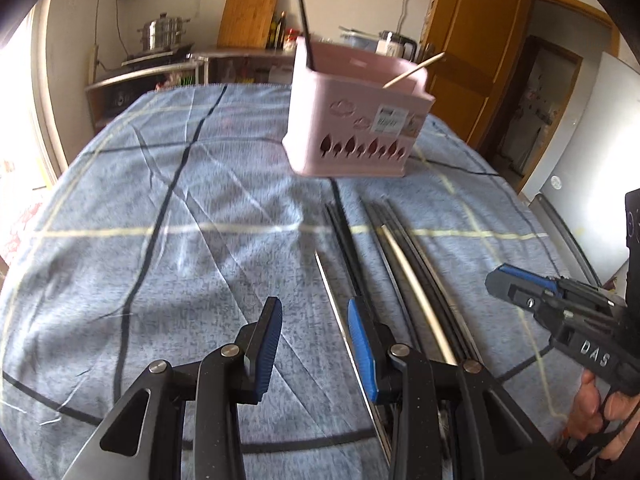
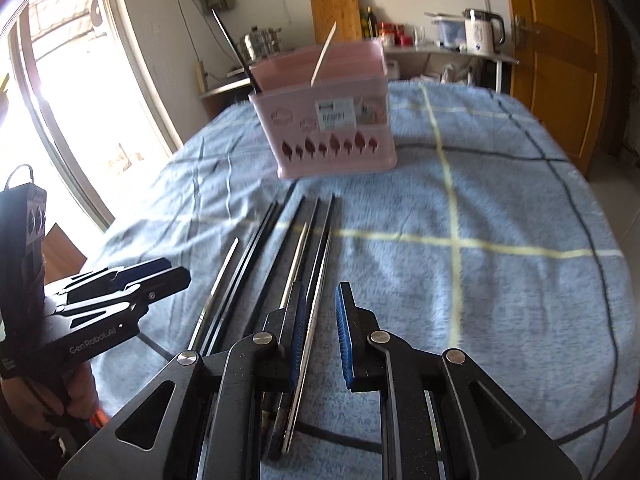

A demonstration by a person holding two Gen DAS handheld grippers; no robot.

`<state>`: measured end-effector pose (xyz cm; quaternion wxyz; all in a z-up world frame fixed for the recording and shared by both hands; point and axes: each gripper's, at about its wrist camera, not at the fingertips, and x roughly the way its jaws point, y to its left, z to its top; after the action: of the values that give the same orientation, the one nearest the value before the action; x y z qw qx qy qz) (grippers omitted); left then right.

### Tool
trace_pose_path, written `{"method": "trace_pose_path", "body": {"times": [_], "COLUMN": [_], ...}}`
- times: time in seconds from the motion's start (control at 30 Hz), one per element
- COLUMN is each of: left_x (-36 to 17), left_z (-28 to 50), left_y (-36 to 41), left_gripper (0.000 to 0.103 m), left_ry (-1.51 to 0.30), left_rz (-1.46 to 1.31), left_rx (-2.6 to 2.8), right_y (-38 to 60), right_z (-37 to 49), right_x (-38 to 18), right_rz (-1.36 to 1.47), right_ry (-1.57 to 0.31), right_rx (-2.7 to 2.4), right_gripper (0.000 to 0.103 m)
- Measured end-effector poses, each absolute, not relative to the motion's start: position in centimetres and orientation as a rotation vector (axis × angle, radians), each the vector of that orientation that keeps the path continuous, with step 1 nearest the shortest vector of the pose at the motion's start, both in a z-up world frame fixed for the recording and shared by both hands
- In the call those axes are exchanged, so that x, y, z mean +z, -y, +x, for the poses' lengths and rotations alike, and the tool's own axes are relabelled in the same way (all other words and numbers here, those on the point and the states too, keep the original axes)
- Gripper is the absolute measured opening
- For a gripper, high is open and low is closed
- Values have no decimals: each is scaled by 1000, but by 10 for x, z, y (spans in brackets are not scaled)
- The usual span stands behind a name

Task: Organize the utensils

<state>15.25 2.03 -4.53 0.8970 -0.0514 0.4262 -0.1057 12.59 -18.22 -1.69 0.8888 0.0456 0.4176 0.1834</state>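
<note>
Above the chopsticks on the blue cloth, left gripper and right gripper hover part-open, empty.

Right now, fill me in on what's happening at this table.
A person is sorting chopsticks with a handheld gripper in each hand. A pink holder stands on the blue checked cloth and already has a dark chopstick and a pale one sticking out. More chopsticks, dark and metal, lie in a row in front of it. The left gripper and right gripper are both above that row with jaws open, holding nothing yet.
</note>
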Motion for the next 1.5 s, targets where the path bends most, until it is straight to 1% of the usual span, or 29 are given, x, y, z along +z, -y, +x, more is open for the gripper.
{"method": "trace_pose_path", "body": {"times": [0.33, 0.53, 0.7, 0.73, 0.77, 0.8, 0.83, 0.93, 1.17, 1.5], "left_x": [-63, -64, -65, -65, -65, -65, -64, -64, -64, -62], "left_z": [170, 170, 172, 173, 173, 174, 175, 175, 179, 206], "left_y": [-12, -10, 1, 2, 2, 1, 0, -12, -25, -13], "left_gripper": [34, 34, 34, 31, 27, 16, 9, 5, 5, 6], "left_ry": [-923, -913, -911, -910, -909, -910, -912, -926, -951, -997], "left_rz": [-91, -74, -15, -7, -3, -1, -2, -44, -75, 31], "left_rx": [-210, -194, -169, -162, -158, -156, -153, -165, -179, -241], "right_y": [170, 170, 161, 160, 160, 162, 164, 172, 183, 175], "right_z": [152, 155, 154, 154, 155, 155, 155, 154, 161, 199], "right_x": [-46, -47, -47, -47, -47, -47, -47, -47, -46, -47], "right_rz": [66, 55, -7, -18, -22, -17, -4, 14, 56, 48], "right_ry": [-957, -953, -963, -963, -963, -967, -970, -980, -1012, -1051], "right_rx": [381, 362, 337, 333, 328, 322, 323, 319, 328, 353], "right_gripper": [16, 16, 15, 14, 11, 8, 8, 6, 6, 6]}}
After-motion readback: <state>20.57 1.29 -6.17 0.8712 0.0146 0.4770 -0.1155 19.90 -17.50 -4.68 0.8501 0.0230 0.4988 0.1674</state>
